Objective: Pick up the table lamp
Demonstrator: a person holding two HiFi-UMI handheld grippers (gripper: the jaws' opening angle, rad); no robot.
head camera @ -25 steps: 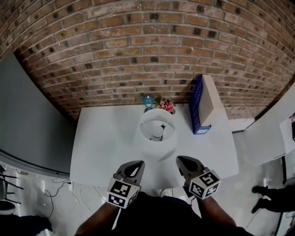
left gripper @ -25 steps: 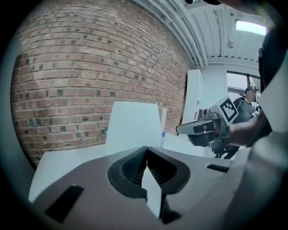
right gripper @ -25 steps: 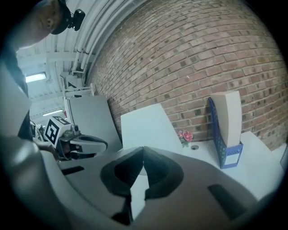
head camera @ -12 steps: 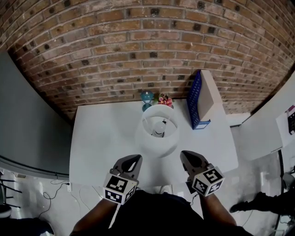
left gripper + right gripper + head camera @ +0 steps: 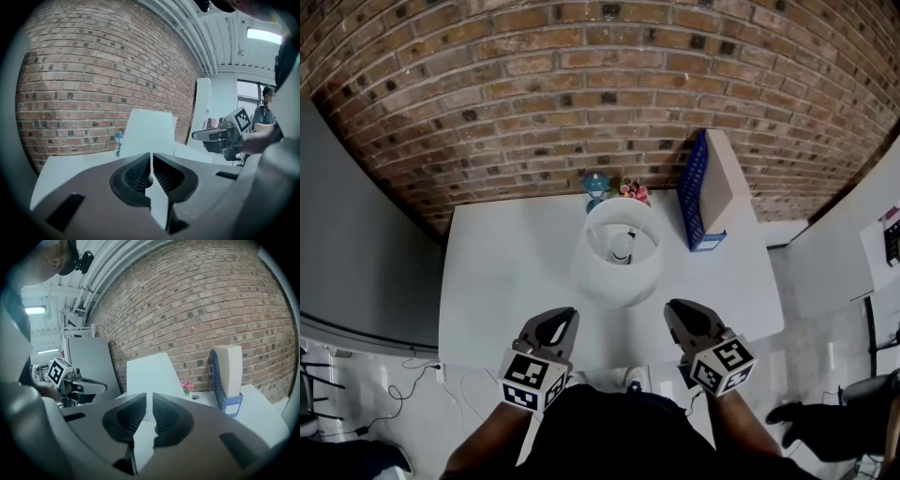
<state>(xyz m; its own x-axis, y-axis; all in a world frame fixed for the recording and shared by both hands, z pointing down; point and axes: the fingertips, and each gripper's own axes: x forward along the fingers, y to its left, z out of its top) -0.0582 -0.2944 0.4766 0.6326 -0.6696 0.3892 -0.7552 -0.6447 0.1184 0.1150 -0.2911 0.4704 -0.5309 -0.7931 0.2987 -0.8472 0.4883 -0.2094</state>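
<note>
Looking down, the head view sees into the open top of the lamp (image 5: 619, 258) to its bulb (image 5: 622, 246). The gripper views show only the shade's plain white side. The lamp stands upright on the white table (image 5: 506, 272), long axis vertical and shade mouth facing up. A teal ornament (image 5: 596, 182) and pink flowers (image 5: 634, 192) sit just behind the lamp, by the brick wall (image 5: 581, 84), and a blue holder (image 5: 697, 202) stands to its right. The left gripper (image 5: 562, 316) is in front of the lamp to the left, apart from it, with jaws pressed together and empty. The right gripper (image 5: 676, 310) is in front to the right. Its jaws have just been opening to a narrow slit with nothing between them.
</note>
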